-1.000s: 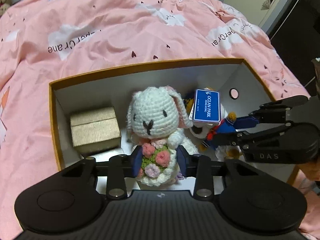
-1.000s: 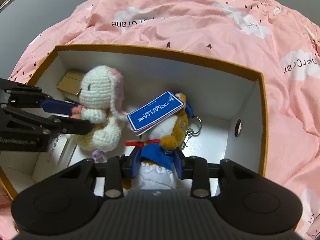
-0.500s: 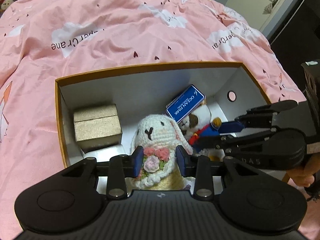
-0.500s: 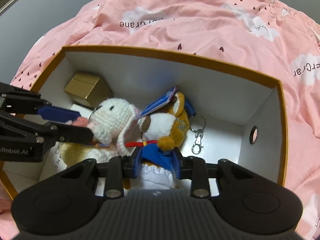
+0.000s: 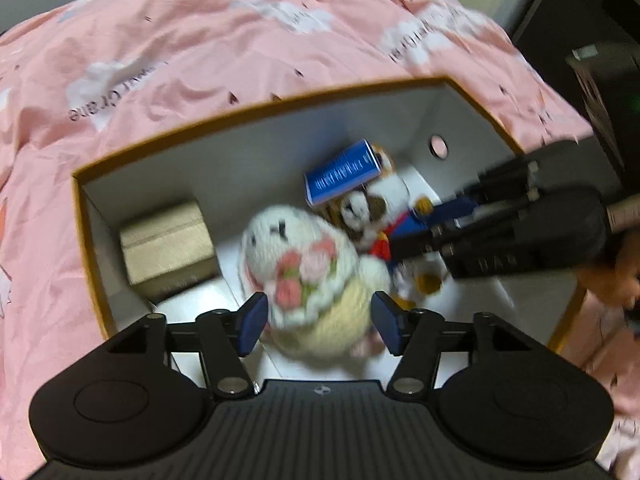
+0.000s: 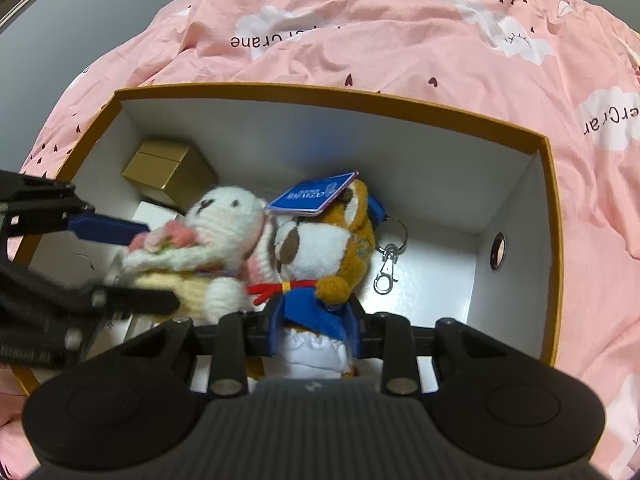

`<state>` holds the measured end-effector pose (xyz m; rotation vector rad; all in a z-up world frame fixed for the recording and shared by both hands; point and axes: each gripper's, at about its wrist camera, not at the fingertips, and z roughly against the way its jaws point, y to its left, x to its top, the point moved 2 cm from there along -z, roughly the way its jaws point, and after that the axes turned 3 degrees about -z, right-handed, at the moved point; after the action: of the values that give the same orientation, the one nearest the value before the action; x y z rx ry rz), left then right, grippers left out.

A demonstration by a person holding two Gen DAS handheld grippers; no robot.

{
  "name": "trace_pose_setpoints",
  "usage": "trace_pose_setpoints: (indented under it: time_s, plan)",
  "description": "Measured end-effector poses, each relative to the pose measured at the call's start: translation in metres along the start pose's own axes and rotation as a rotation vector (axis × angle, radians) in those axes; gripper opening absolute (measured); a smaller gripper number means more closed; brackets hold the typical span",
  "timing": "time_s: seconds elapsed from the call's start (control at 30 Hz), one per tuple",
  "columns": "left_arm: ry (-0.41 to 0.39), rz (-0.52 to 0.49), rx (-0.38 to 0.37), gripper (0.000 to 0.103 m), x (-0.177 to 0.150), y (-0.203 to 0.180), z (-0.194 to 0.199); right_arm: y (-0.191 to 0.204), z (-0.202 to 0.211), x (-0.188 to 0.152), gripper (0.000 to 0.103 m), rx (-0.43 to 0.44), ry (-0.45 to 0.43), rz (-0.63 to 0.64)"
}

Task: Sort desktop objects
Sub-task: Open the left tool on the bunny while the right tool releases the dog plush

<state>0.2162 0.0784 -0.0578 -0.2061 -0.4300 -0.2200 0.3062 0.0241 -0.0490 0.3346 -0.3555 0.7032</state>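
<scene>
A white crochet rabbit [image 5: 304, 276] with pink flowers lies on its back inside the orange-rimmed box [image 5: 280, 98]. My left gripper [image 5: 318, 322] is open, its blue pads wide on either side of the rabbit's body. A brown plush keychain in blue clothes [image 6: 320, 264] with a blue tag [image 6: 312, 200] lies beside the rabbit [image 6: 216, 240]. My right gripper [image 6: 314, 330] is shut on the plush's blue clothes, low in the box [image 6: 552, 216]. The left gripper [image 6: 140, 264] shows in the right wrist view, the right gripper [image 5: 432, 226] in the left wrist view.
A gold gift box [image 5: 168, 246] sits in the box's far left corner, also in the right wrist view [image 6: 170, 172]. A metal clasp [image 6: 386, 270] lies on the box floor. The box rests on a pink quilt [image 6: 400, 32]. A dark cabinet [image 5: 592, 40] stands at right.
My left gripper has opened and let go of the rabbit, which now lies back on the box floor. Both toys have been lowered from upright; the right gripper still grips the plush.
</scene>
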Motion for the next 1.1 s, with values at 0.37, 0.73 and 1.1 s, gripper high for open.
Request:
trace_pose_setpoints:
  time_s: [0.37,0.73,1.1]
  plan:
    - [0.007,0.010,0.050,0.062,0.002,0.008,-0.009,-0.004,0.001,0.001,0.034,0.017,0.014,0.005]
    - [-0.022,-0.050,0.089,0.061,-0.004,0.002,-0.005,0.001,-0.008,0.014,0.033,0.048,0.001,-0.028]
    - [-0.028,-0.095,0.109,0.063,-0.014,-0.002,-0.003,0.010,-0.015,0.021,0.032,0.138,-0.002,-0.009]
